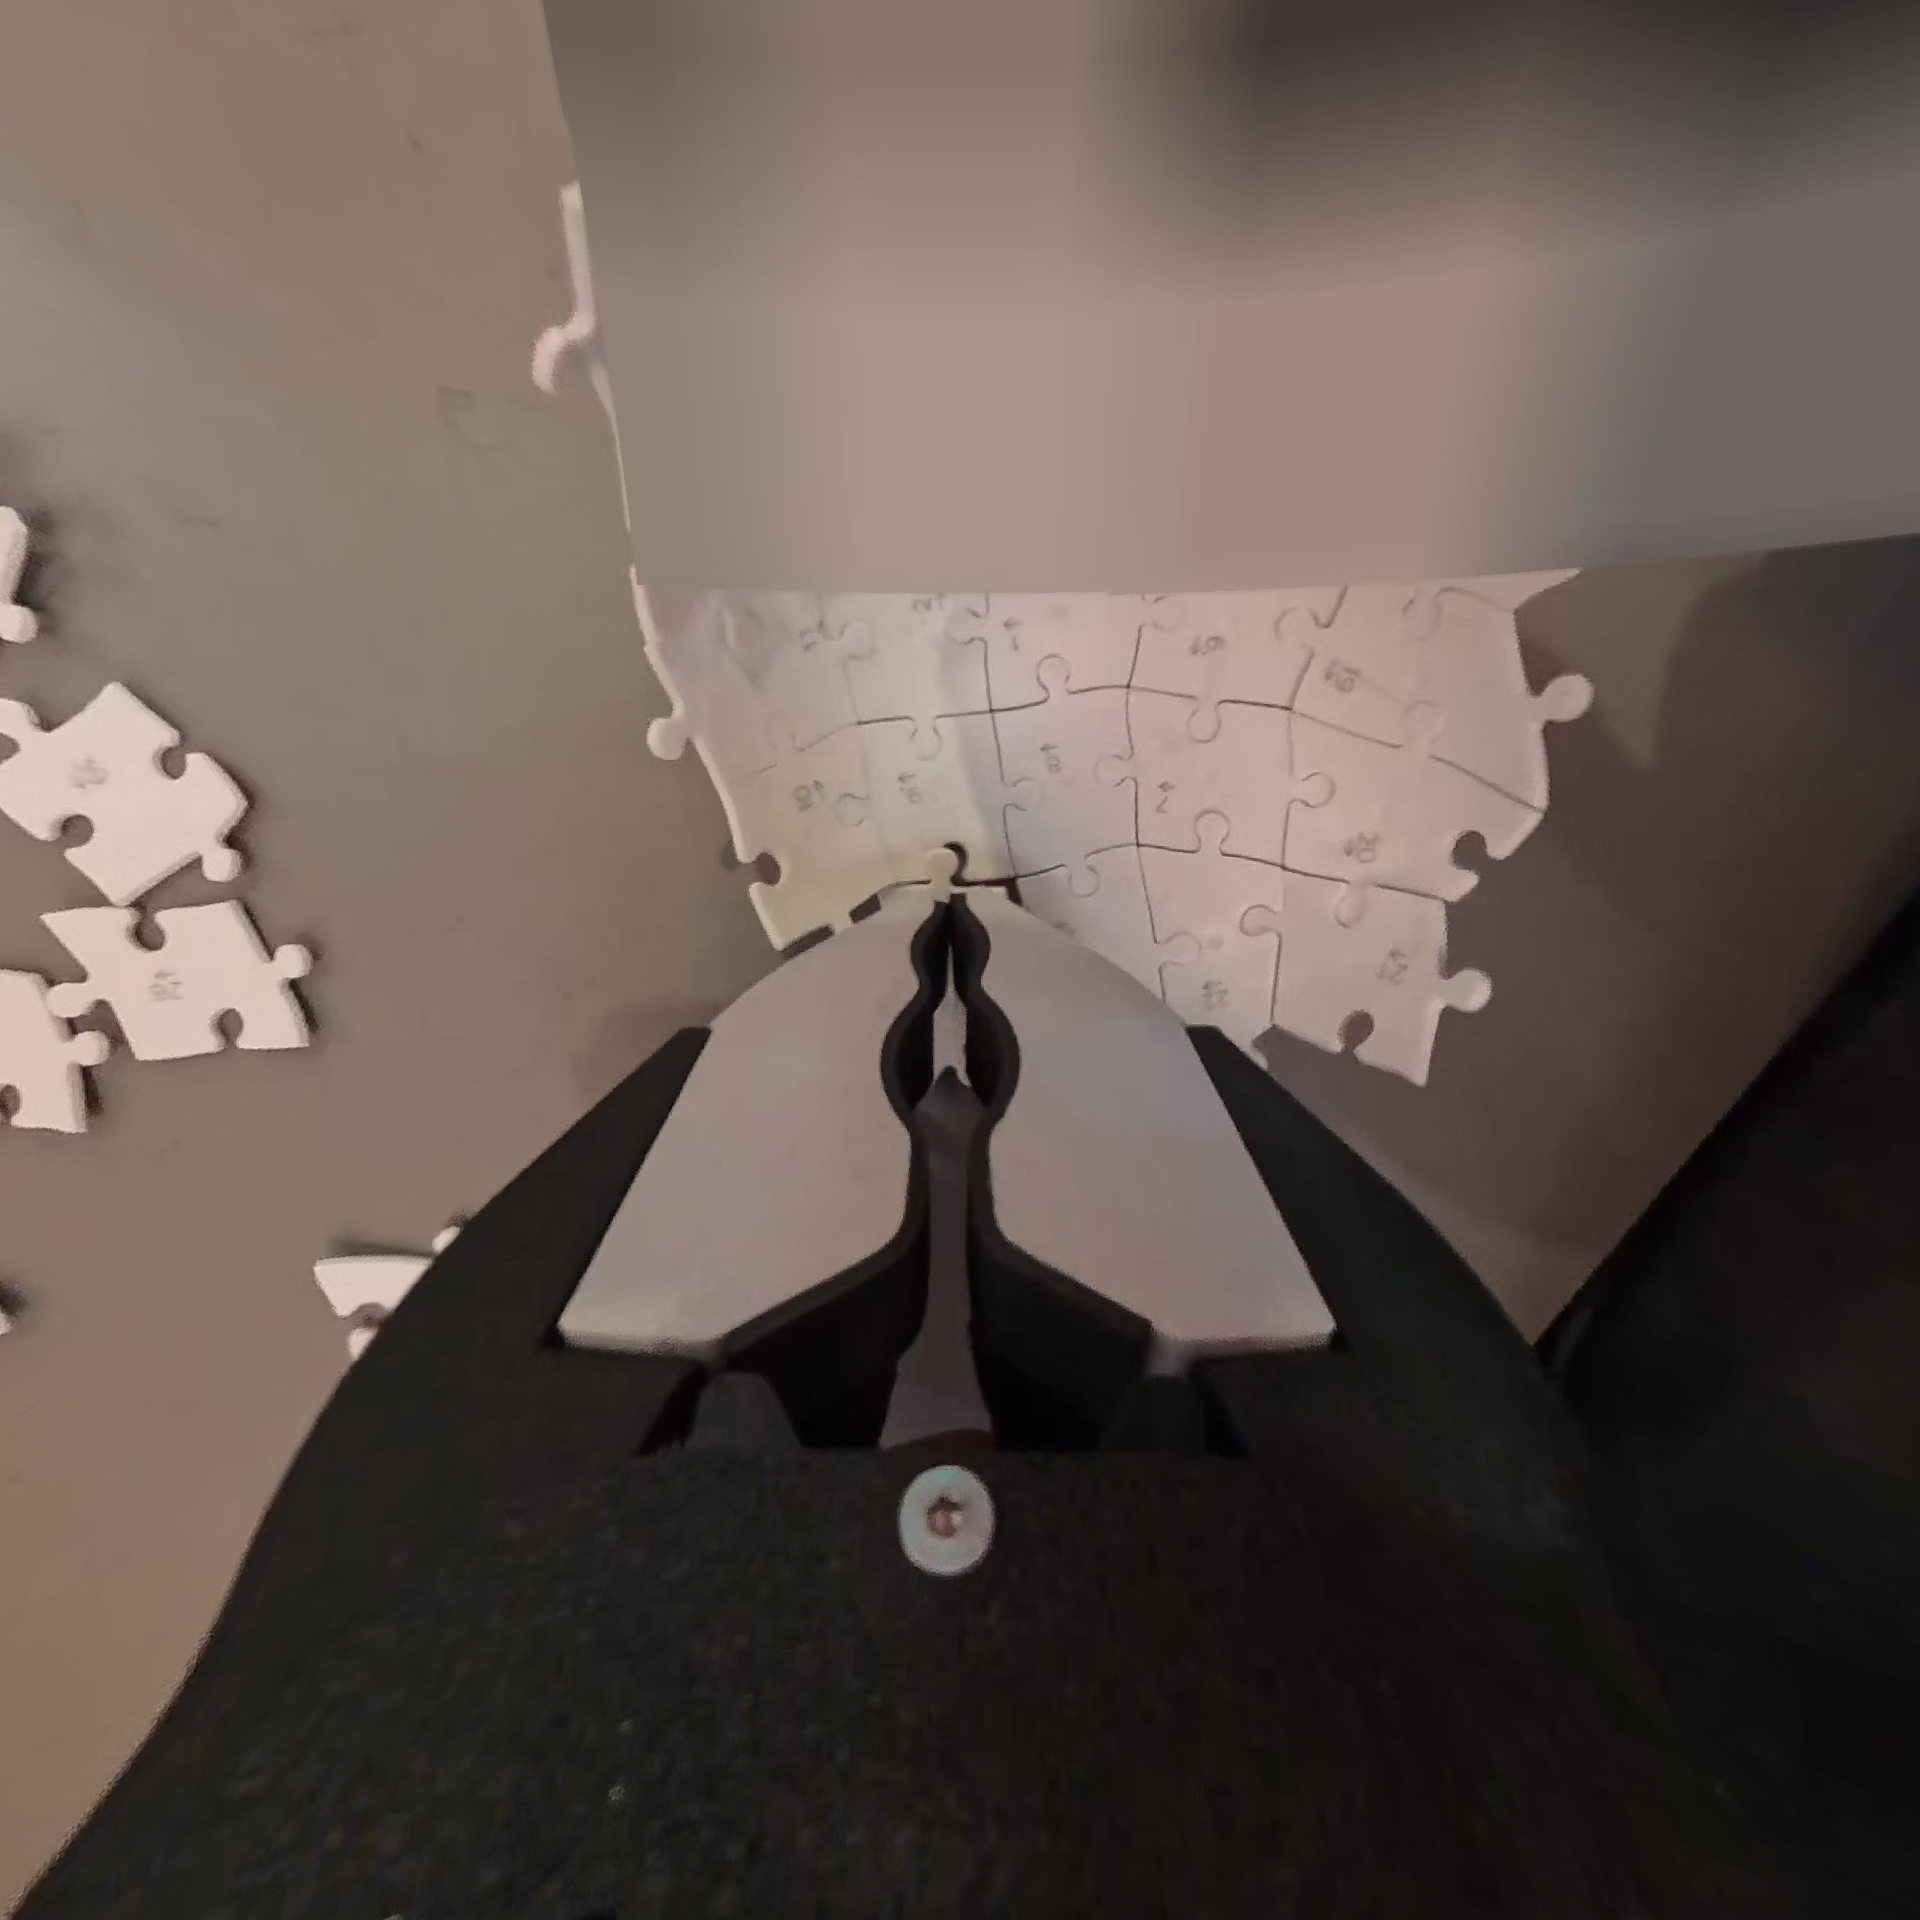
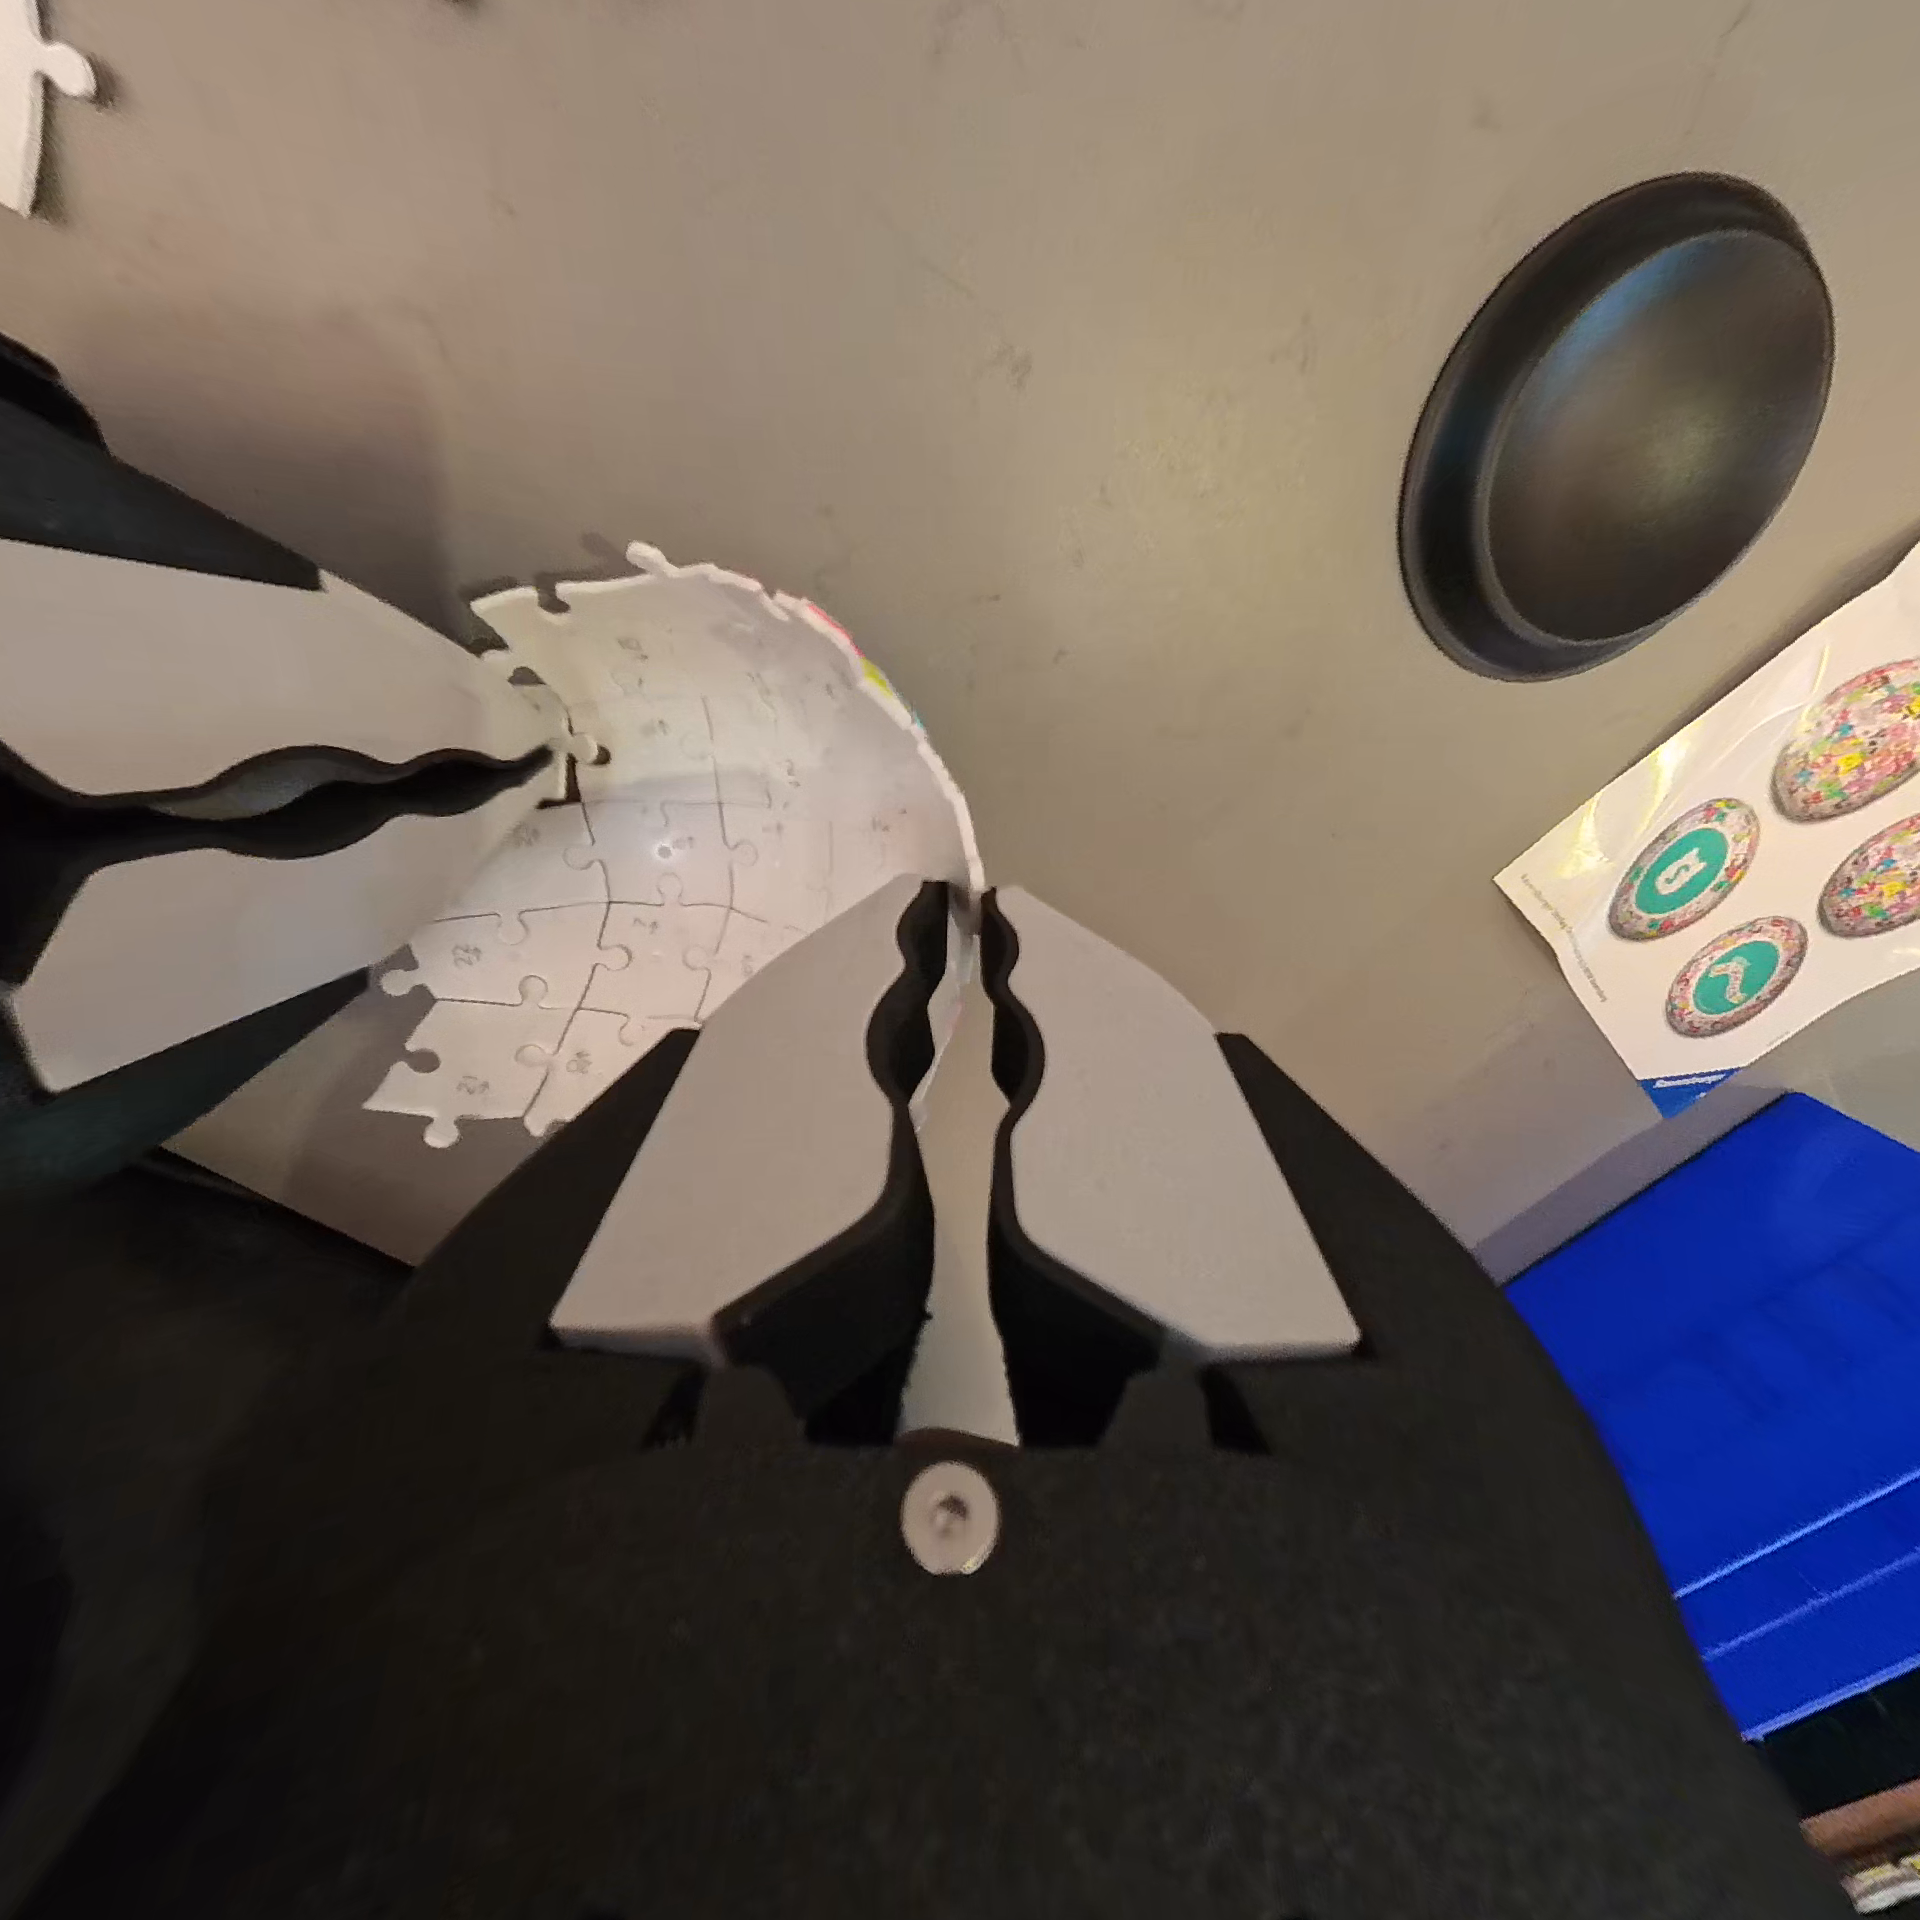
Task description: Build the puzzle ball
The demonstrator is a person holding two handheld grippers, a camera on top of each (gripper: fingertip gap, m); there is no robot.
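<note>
We see the left gripper [image 1: 951, 914] pinching a single white piece [image 1: 940, 873] against the rim of the curved puzzle-ball shell [image 1: 1195, 790]; the right gripper [image 2: 966, 904] is clamped on the shell's opposite edge; loose pieces [image 1: 125, 790] lie on the grey table [image 1: 364, 416]; a black stand [image 2: 1621, 426] sits beside an instruction sheet [image 2: 1745, 862].

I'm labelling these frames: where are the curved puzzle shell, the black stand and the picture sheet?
curved puzzle shell [image 2: 675, 862]: right wrist view, white inner face.
black stand [image 2: 1652, 436]: right wrist view, its hollow.
picture sheet [image 2: 1766, 883]: right wrist view, middle.
</note>
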